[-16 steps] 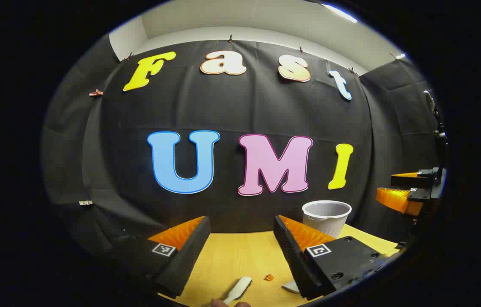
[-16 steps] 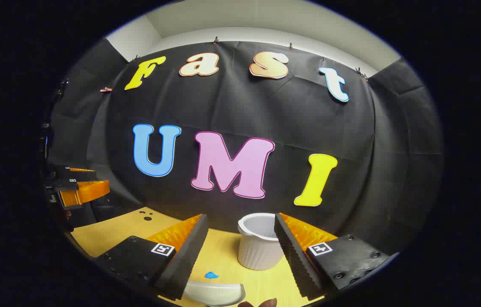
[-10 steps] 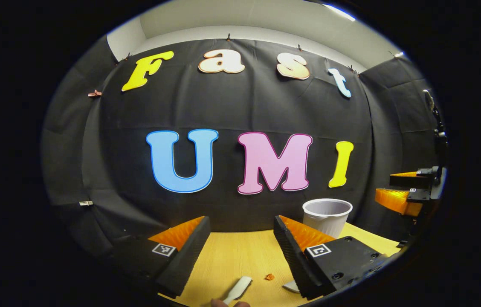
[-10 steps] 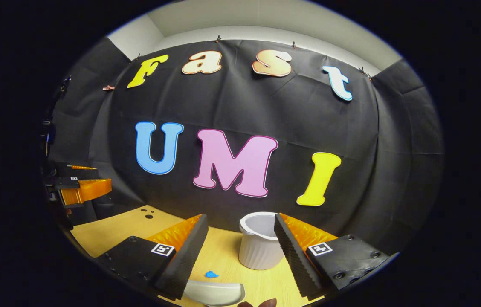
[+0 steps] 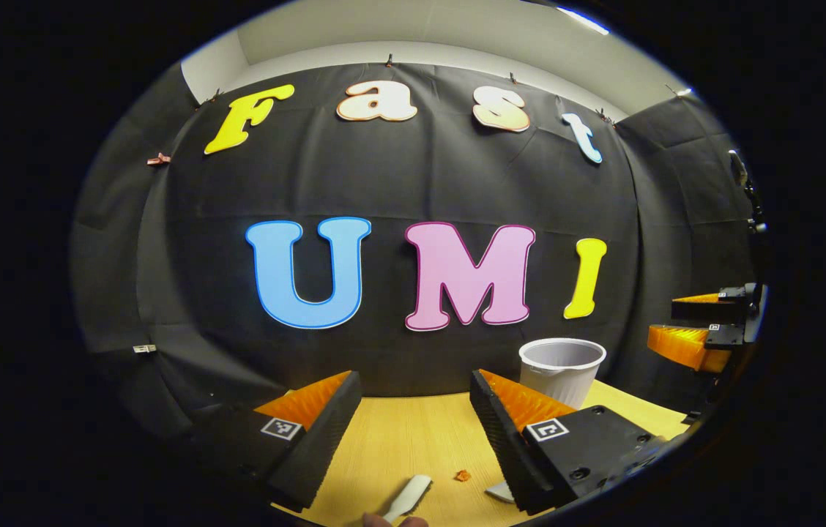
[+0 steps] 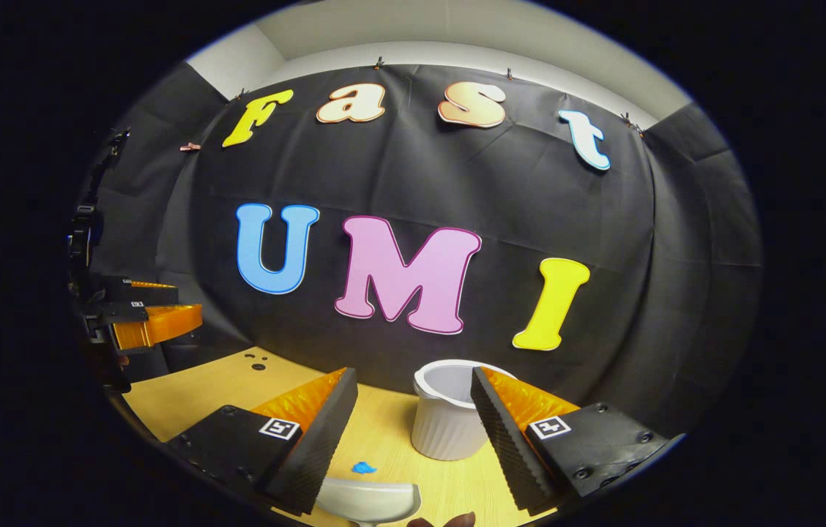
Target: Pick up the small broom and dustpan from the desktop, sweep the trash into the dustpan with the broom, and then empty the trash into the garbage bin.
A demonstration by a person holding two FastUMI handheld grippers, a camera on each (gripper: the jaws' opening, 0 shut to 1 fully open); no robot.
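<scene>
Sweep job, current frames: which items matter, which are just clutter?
Job items:
- white handle, likely the broom's
- white dustpan
- orange scrap
- blue scrap
- white ribbed bin
- left gripper and right gripper, both open, empty

Just there:
- wooden desktop
- dark holes in the desktop

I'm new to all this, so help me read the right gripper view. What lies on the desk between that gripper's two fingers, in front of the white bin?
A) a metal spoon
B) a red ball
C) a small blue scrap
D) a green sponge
C: a small blue scrap lies on the wooden desk, in front of the white ribbed bin, between the open right gripper fingers.
</scene>
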